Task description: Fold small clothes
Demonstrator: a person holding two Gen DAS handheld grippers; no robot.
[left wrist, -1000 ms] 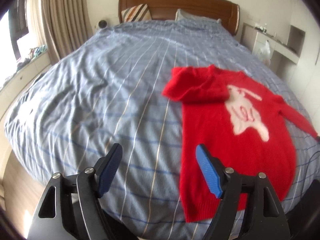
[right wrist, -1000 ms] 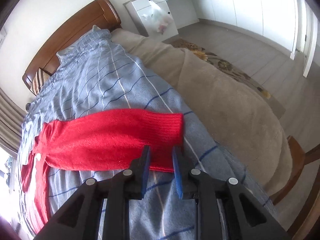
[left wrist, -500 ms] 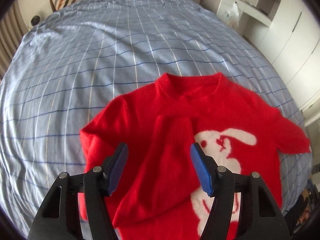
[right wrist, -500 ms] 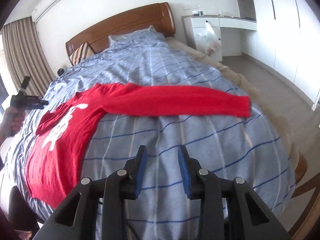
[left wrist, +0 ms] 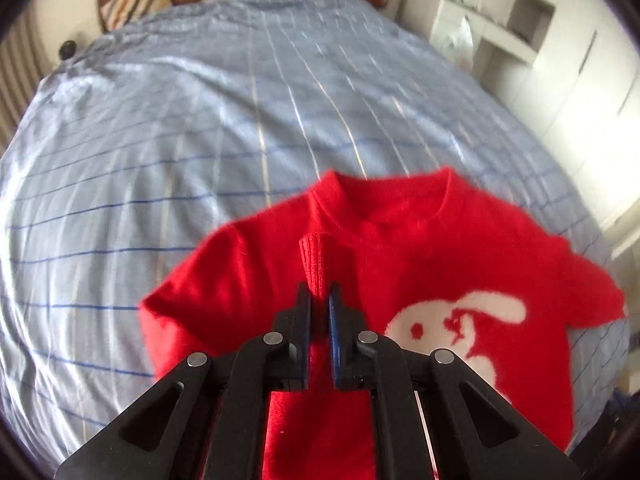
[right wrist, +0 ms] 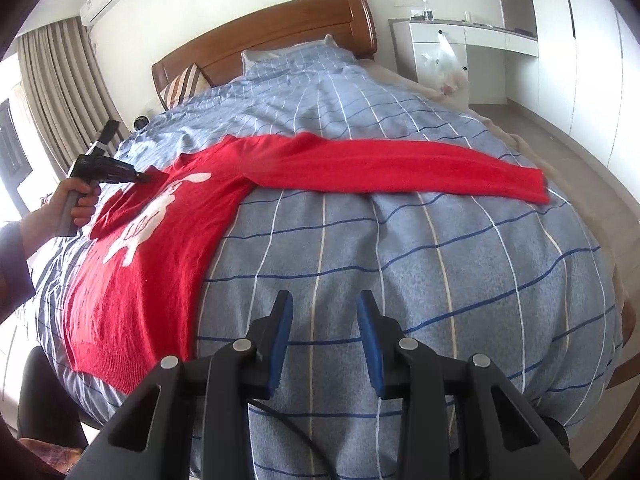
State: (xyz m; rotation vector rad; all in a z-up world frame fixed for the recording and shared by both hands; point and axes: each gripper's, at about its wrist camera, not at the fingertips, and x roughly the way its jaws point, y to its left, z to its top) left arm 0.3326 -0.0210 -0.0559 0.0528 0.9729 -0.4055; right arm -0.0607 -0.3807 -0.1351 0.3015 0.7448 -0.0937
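Note:
A small red sweater with a white rabbit lies face up on the blue checked bed cover. One sleeve is folded across the chest, and my left gripper is shut on its ribbed cuff. In the right wrist view the sweater lies at the left, its other sleeve stretched out flat to the right. The left gripper shows there at the sweater's chest. My right gripper is open and empty above the bare cover, short of that sleeve.
A wooden headboard with pillows is at the far end. White cabinets with a hanging plastic bag stand to the right of the bed. Curtains hang at the left. The bed's edge drops off at the right.
My left gripper has closed on the folded sleeve's cuff. My right gripper has opened wider and pulled back from the outstretched sleeve.

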